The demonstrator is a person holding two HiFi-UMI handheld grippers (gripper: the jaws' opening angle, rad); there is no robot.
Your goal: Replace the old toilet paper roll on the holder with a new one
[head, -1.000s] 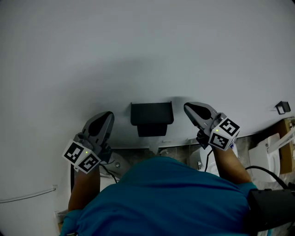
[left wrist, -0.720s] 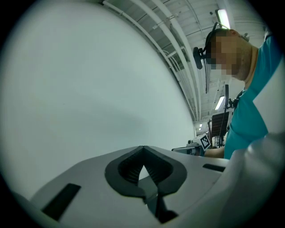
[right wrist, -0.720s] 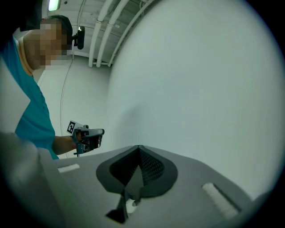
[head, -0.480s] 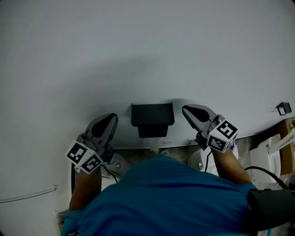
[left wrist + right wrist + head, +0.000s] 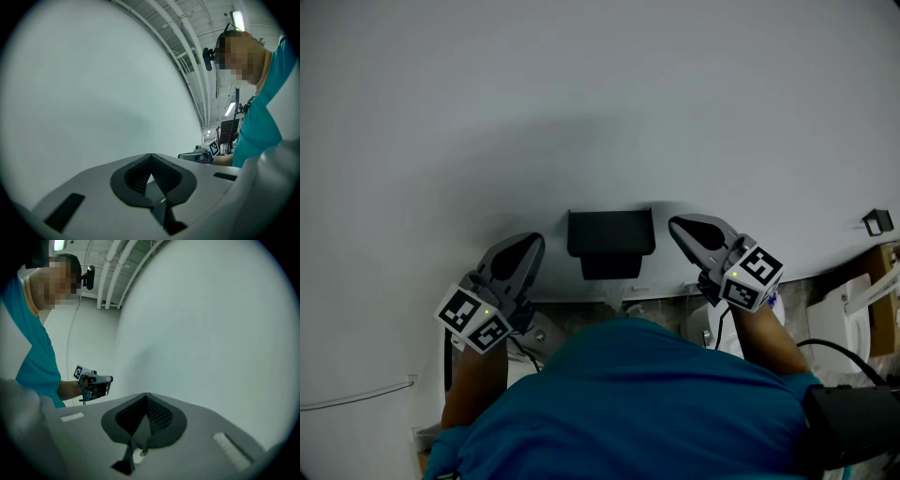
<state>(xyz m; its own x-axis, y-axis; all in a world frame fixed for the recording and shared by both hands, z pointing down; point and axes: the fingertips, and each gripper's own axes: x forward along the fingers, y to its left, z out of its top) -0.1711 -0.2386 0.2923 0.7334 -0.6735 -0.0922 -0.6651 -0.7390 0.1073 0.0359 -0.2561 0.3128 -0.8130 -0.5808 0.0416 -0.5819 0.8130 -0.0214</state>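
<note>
Though matte, boxy black holder (image 5: 610,236)

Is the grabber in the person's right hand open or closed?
Closed and empty. In the right gripper view, the right gripper has its jaws meeting at the tips, with nothing between them.

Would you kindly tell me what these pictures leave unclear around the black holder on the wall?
Head view: the underside of the holder is hidden by its top and the shirt, so what hangs there is unseen.
Head view: the small black fitting at the right is too small to name.
Both gripper views: the holder is out of frame.
</note>
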